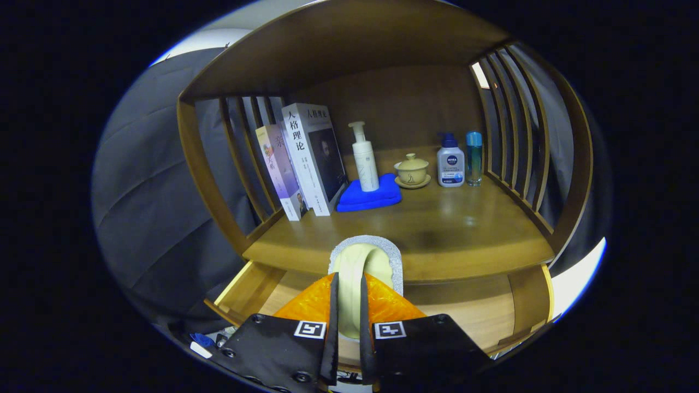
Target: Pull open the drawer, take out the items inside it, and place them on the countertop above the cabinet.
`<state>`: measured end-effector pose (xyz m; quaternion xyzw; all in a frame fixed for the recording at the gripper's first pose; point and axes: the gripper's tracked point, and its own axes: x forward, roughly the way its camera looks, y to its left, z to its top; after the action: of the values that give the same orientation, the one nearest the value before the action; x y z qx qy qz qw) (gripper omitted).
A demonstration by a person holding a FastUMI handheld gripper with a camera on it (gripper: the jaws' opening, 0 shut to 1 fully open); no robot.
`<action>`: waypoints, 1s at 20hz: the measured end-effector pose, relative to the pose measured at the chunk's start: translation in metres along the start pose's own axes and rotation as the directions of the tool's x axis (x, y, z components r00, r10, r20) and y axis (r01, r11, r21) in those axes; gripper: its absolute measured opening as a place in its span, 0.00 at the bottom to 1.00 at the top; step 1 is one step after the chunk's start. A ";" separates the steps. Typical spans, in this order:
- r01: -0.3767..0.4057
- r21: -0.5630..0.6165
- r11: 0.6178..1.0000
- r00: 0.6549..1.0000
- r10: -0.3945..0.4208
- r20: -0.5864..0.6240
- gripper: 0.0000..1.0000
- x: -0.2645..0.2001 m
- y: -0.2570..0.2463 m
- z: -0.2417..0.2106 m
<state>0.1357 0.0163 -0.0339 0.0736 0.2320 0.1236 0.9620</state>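
Observation:
My gripper [348, 279] is shut on a cream, ring-shaped item with a grey glittery rim [382, 255], both fingers pressing on its middle. The item is held upright above the open drawer [248, 289] and just in front of the wooden countertop's front edge [469, 267]. The drawer is pulled out under the countertop, and its pale wood floor [475, 322] shows to the right of my fingers. What lies in the drawer beneath the fingers is hidden.
At the back of the countertop stand two books [306, 158], a white pump bottle [365, 158] on a folded blue cloth [371, 196], a lidded tea bowl [412, 170], a white bottle with a blue cap [450, 162] and a slim blue bottle [474, 158]. Slatted wooden sides [519, 142] flank the shelf.

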 end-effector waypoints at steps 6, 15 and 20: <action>0.027 0.038 0.999 0.999 -0.028 0.017 0.18 0.024 -0.005 0.032; 0.048 0.073 0.996 0.999 -0.048 -0.006 0.18 0.066 -0.020 0.045; 0.048 0.076 0.996 0.999 -0.049 0.015 0.18 0.081 -0.020 0.051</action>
<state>0.2334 0.0146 -0.0283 0.1055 0.2300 0.0908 0.9632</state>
